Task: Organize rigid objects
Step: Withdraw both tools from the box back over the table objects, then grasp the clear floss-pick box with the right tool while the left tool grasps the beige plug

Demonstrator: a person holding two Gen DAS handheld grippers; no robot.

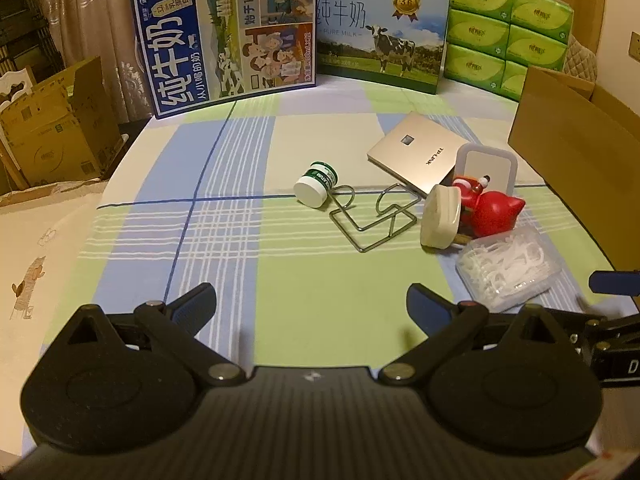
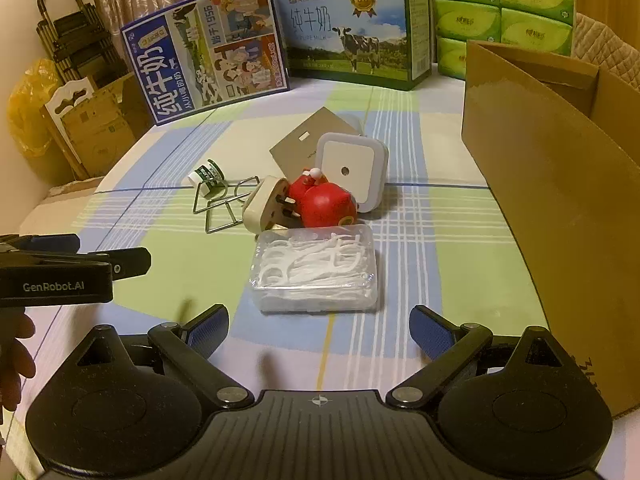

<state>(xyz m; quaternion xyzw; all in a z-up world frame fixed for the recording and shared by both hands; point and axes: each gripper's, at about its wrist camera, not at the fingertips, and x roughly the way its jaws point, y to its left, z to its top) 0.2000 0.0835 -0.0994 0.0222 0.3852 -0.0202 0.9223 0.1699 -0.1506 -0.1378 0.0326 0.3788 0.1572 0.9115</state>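
The flat gold box (image 1: pixel 416 157) reads TP-LINK, and a carton (image 1: pixel 382 34) behind says PURE MILK. Both hand-held grippers, left (image 1: pixel 312 306) and right (image 2: pixel 319 330) (the left one's side marked GenRobot.AI), hover wide apart and empty over the checked bedsheet (image 1: pixel 248 240). The floss-pick box (image 2: pixel 315 268) lies just ahead of the right one, beside a cardboard box (image 2: pixel 560 184).

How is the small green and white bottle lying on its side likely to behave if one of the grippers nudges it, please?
The green and white bottle is round and lies on its side, so it would probably roll on the checked cloth. The wire rack appears to touch it, which may stop it rolling that way. It looks small and light, so a gentle push should move it.
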